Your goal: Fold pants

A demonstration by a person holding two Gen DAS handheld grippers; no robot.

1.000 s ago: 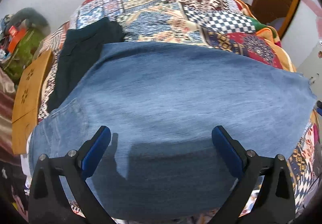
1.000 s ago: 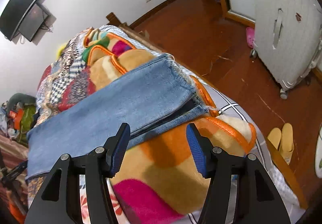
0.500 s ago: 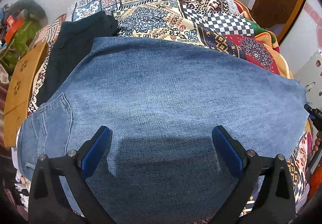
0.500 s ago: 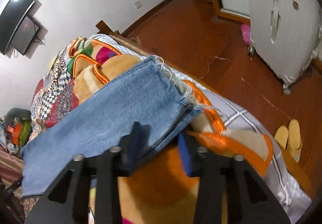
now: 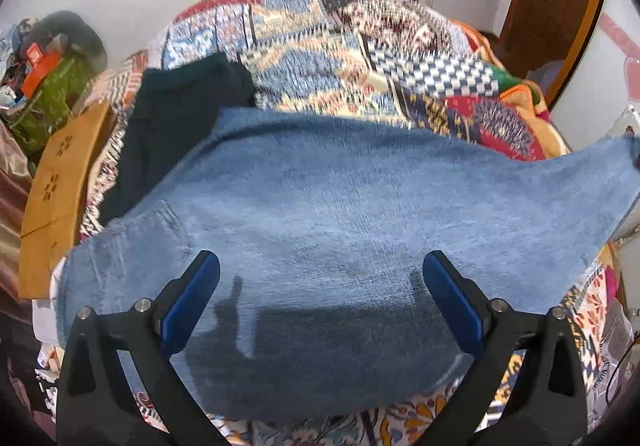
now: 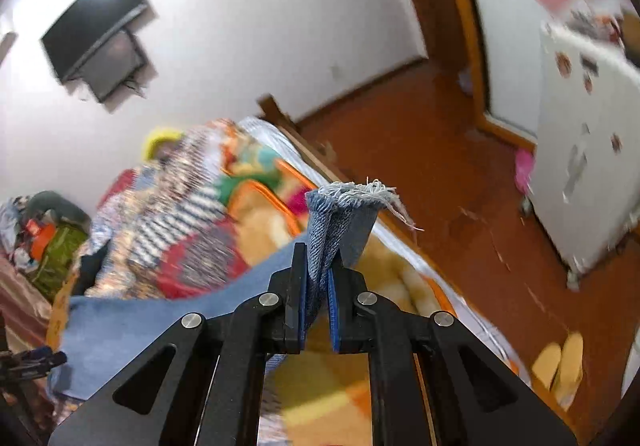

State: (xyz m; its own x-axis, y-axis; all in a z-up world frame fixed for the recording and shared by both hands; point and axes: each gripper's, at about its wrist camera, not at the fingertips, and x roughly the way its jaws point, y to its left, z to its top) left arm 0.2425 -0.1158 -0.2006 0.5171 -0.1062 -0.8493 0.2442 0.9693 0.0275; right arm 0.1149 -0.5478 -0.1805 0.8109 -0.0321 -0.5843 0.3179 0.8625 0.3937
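Note:
Blue jeans (image 5: 328,230) lie lengthwise across a patchwork-covered bed (image 5: 360,57), back pocket at the left. My left gripper (image 5: 320,286) is open and empty, hovering just above the middle of the jeans. My right gripper (image 6: 318,278) is shut on the frayed hem end of the jeans (image 6: 344,213) and holds it lifted above the bed; the rest of the jeans (image 6: 132,322) trails down to the left. In the left wrist view the lifted leg end (image 5: 600,173) rises at the right.
A dark garment (image 5: 180,125) lies beside the jeans at the left. A wooden headboard (image 5: 56,181) and clutter (image 5: 44,77) sit further left. The right wrist view shows an orange blanket (image 6: 400,278), red floor (image 6: 460,181), a white cabinet (image 6: 592,149) and slippers (image 6: 560,366).
My right gripper closed on the hem end of the jeans and lifted it off the bed. My left gripper stayed open over the jeans, shifting only slightly.

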